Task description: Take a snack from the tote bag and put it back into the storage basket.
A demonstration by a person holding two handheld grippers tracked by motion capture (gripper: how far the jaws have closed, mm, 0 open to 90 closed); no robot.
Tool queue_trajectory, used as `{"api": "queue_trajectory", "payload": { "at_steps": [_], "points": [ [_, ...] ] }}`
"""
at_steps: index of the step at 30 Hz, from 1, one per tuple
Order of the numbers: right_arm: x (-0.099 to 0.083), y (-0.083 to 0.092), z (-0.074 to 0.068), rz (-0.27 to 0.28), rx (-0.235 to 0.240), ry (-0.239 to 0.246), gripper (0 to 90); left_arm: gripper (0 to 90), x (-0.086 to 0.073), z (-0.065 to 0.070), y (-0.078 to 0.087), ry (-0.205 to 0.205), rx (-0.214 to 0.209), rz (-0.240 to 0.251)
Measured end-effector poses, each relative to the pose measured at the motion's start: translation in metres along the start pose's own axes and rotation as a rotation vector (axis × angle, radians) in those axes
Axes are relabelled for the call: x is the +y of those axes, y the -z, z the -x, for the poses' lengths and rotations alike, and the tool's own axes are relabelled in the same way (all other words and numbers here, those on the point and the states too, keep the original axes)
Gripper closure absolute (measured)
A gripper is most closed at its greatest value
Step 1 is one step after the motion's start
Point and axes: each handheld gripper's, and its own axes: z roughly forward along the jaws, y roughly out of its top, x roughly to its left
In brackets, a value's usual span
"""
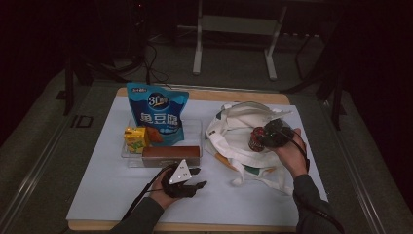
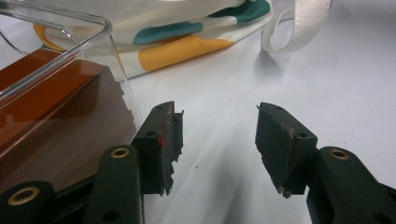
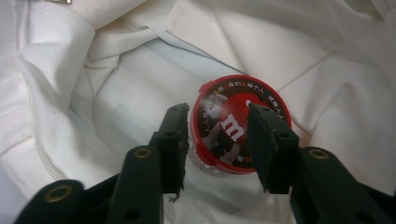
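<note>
A white tote bag (image 1: 234,136) with teal and orange patches lies open on the right of the white mat. Inside it stands a tub with a red lid (image 1: 255,139). My right gripper (image 1: 267,134) hovers over the bag. In the right gripper view its jaws stand apart just above the red lid (image 3: 233,91), and the pads are not pressing on the tub; my right gripper (image 3: 218,112) is open over the bag's white cloth (image 3: 116,70). My left gripper (image 1: 198,177) rests low on the mat, open and holding nothing (image 2: 219,121), beside the clear tray (image 2: 93,28).
The clear tray (image 1: 195,126) holds a blue snack pouch (image 1: 158,114), a yellow drink carton (image 1: 135,139) and a long brown box (image 1: 170,152), which is also close to my left jaws (image 2: 56,107). The bag's strap (image 2: 299,23) lies ahead of them. A metal stand (image 1: 234,29) rises behind the table.
</note>
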Motion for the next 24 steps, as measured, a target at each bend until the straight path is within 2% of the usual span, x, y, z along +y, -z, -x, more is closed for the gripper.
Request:
{"api": "queue_trajectory", "payload": {
  "at_steps": [4,7,10,12,17,24],
  "points": [
    [0.001,-0.002,0.002,-0.007,-0.008,-0.007,51.5,48.0,0.0,0.0,0.0,-0.001,0.001,-0.002],
    [0.001,-0.004,0.007,0.001,-0.02,-0.042,45.9,48.0,0.0,0.0,0.0,-0.002,0.001,-0.003],
    [0.0,-0.006,0.008,-0.001,-0.022,-0.049,42.4,48.0,0.0,0.0,0.0,-0.001,0.001,-0.003],
    [0.002,-0.008,0.01,-0.013,-0.022,-0.055,37.2,48.0,0.0,0.0,0.0,-0.001,0.0,-0.003],
    [0.004,-0.014,0.012,-0.044,-0.033,-0.062,30.7,48.0,0.0,0.0,0.0,-0.002,0.001,-0.004],
    [0.005,-0.023,0.01,-0.075,-0.03,-0.062,25.0,47.9,0.0,0.0,0.0,-0.002,-0.001,-0.005]
  ]
}}
